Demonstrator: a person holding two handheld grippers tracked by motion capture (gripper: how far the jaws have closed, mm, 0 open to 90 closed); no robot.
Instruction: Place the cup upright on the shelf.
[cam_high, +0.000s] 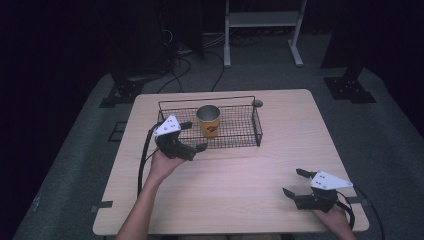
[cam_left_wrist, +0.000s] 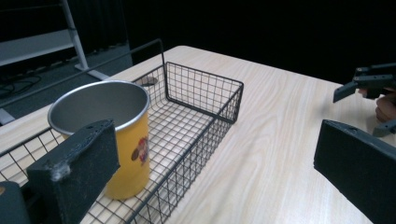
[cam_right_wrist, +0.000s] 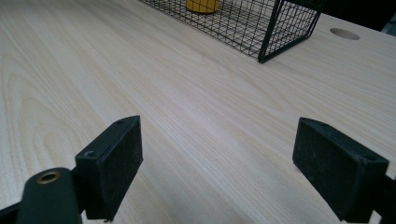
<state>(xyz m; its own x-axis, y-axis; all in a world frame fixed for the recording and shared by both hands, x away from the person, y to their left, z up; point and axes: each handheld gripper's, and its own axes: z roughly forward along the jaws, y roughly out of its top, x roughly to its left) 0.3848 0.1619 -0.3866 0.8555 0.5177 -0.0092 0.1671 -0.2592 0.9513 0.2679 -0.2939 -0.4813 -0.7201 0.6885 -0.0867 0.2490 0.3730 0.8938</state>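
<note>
Yellow cup (cam_high: 209, 121) with a metal rim and a printed figure on its side is seen standing upright inside the black wire basket (cam_high: 240, 135), toward the basket's left half, in the far middle of the wooden table (cam_high: 240, 185). Cup is empty as far as the left gripper view shows, its opening facing up. Basket is set with its long side across the table; a small round hole (cam_high: 257, 103) in the tabletop is seen just beyond its far right corner.

Left gripper (cam_high: 192, 136) is held at the basket's near left corner, just left of the cup, jaws spread wide and nothing held between them. In the left gripper view the cup (cam_left_wrist: 112, 135) is seen right behind the left jaw, though contact cannot be told; the other jaw sits out over bare table beyond the basket wall (cam_left_wrist: 205, 140). One jaw is over the basket's left end, the other over its near rim, as seen from the high view.

Right gripper (cam_high: 295, 182) is held low near the table's near right corner, well apart from the basket and cup. Its jaws are spread wide, nothing between them, bare wood grain seen beneath in the right gripper view. Basket corner (cam_right_wrist: 271, 28) and the cup base (cam_right_wrist: 201, 5) are seen far off at the top of that view.
</note>
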